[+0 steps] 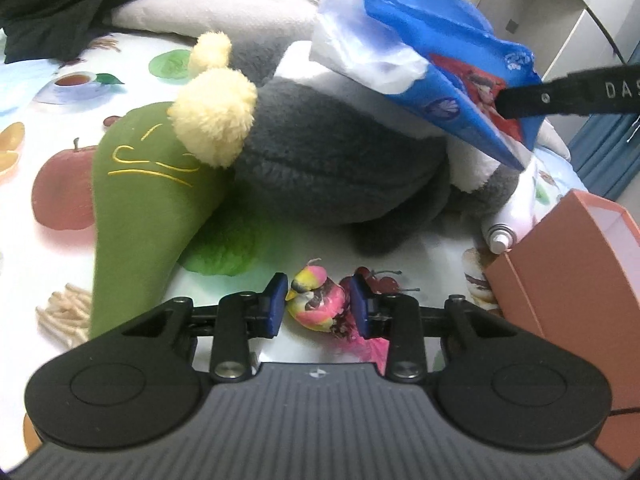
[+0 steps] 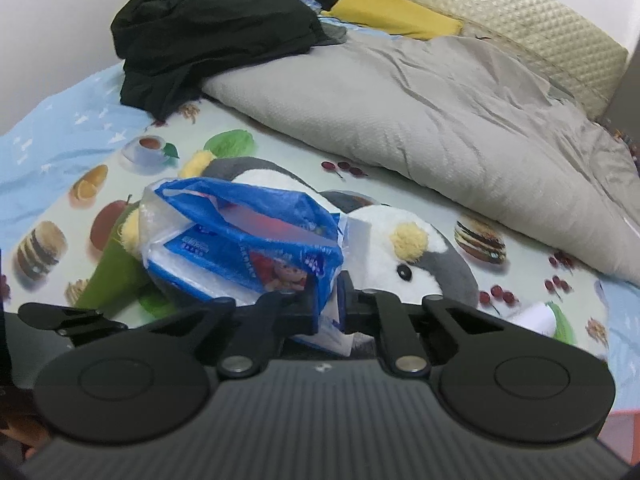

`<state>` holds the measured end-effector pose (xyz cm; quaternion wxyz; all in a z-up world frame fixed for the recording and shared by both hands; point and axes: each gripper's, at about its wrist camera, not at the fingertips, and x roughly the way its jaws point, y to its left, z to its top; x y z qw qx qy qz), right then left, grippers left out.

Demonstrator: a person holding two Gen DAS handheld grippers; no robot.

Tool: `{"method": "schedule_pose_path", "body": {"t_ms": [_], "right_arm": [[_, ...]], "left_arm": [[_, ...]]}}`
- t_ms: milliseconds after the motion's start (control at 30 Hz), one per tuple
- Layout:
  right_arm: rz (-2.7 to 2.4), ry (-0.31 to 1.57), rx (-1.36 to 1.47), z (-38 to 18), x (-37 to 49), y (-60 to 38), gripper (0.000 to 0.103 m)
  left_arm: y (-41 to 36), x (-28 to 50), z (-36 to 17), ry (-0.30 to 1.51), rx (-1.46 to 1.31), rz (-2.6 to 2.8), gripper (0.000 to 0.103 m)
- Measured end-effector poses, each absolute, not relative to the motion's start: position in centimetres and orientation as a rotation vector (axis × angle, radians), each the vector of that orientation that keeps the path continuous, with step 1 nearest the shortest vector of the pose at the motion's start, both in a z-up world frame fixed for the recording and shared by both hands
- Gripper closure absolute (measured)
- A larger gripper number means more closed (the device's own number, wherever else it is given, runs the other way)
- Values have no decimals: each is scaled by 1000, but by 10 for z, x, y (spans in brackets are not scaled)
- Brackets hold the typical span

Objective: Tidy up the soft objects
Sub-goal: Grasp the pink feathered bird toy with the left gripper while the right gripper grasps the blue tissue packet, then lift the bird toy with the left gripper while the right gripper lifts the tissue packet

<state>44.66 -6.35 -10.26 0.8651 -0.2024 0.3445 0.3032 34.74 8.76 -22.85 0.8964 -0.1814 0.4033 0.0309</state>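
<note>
A small pink and yellow bird toy lies on the fruit-print sheet. My left gripper is shut on it, with a blue pad against each side. A blue plastic bag of white tissues rests on a grey and white penguin plush. My right gripper is shut on a fold of that bag. In the left wrist view the bag hangs over the penguin plush, and a black finger of the right gripper clamps its corner. A green plush lies left of the penguin.
A pink cardboard box stands open at the right, with a white capped tube beside it. Behind the plush lie a grey pillow, a pile of black clothes and a yellow cloth against a padded headboard.
</note>
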Motion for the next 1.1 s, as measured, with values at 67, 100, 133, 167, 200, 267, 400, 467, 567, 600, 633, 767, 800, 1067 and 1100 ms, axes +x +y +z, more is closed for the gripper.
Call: {"method": "schedule_pose_path", "body": {"t_ms": [67,100,133,167,200,267,400,467,567,600,633,767,800,1067,1100], "right_arm": [[623,729,-400,-99,439,-70,93],[619,732,-396,-99,436,-73,95],[614,736,-392,-99,431,-75,95],[608,740,-384,-98,425,-79,96],[604,745,-374,-98,420,-82,96],[590,754,-351,-98,408,-89,96],[542,778,-279,-101,385,-106,98],[524,796,-250,-105,371,-113,98],[508,814,-227,-110,350,-119,98],[505,824,-216,-112,343,-120,98],[500,831,-212,-114,334,-121,98],[480,855,-192,-125,304,-126,98],[473,862,-189,-128,297,-127,98],[461,913,-153,-148,245,-132,98],[470,916,-145,-149,239,-133,98]], "left_arm": [[87,341,-223,830,-376,65,64],[86,337,-220,828,-376,66,64],[86,332,-216,826,-375,69,64],[85,327,-213,824,-374,72,64],[85,322,-210,823,-374,75,64],[85,311,-204,821,-375,81,64],[81,288,-193,823,-372,92,64],[80,277,-188,825,-366,95,64],[77,259,-180,827,-353,99,64],[77,253,-178,826,-349,100,64],[77,247,-175,824,-346,104,64],[77,223,-172,838,-355,116,64],[77,217,-172,841,-357,118,64],[68,182,-172,870,-332,117,64],[67,179,-172,872,-330,116,64]]}}
